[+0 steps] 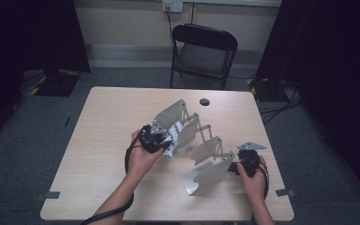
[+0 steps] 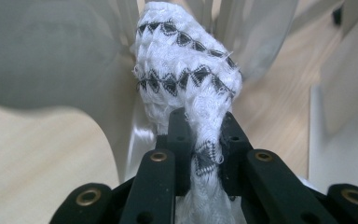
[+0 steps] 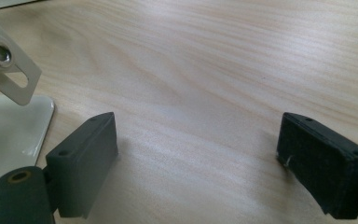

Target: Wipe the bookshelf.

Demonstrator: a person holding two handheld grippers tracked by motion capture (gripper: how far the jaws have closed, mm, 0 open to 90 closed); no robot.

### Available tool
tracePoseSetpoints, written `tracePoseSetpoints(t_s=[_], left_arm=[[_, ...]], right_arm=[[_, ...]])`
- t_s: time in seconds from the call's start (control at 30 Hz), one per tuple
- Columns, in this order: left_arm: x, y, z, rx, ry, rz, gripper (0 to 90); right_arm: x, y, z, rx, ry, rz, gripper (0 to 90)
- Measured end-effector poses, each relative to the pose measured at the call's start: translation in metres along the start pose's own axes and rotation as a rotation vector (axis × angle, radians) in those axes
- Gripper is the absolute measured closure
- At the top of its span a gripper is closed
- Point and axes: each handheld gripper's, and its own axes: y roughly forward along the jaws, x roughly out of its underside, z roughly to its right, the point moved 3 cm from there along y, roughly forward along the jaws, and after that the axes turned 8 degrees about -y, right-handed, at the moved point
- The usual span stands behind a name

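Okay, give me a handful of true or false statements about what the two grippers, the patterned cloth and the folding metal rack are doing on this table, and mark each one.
1. The left gripper is clamped on a white cloth with black zigzag bands. True.
2. The right gripper holds a piece of cloth. False: its jaws stand wide apart over bare table with nothing between them.
3. The metal rack on the table is an accordion-style one with several pale plates. True.
4. The chair stands on the table. False: it stands on the floor beyond the table's far edge.
5. The cloth lies flat on the wood. False: it is bunched up between the rack's plates.
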Motion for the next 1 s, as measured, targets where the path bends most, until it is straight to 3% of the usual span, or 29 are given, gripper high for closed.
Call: tracePoseSetpoints(t_s=[0.2,0.33,0.47,0.6,1.0], left_arm=[[-0.034,-0.021,-0.002,-0.023,0.006,0.1,78.9],[-0.048,-0.025,0.0,-0.018,-0.011,0.148,78.8],[-0.041,-0.003,0.002,-0.007,-0.013,0.079,78.8],[-0.025,0.015,0.003,0.017,-0.029,0.041,78.8],[0.015,0.044,0.002,0.035,-0.067,-0.061,78.7]], right_arm=[[0.0,0.0,0.0,0.0,0.0,0.0,11.6],[0.0,0.0,0.0,0.0,0.0,0.0,11.6],[0.0,0.0,0.0,0.0,0.0,0.0,11.6],[0.0,0.0,0.0,0.0,0.0,0.0,11.6],[0.0,0.0,0.0,0.0,-0.001,0.0,11.6]])
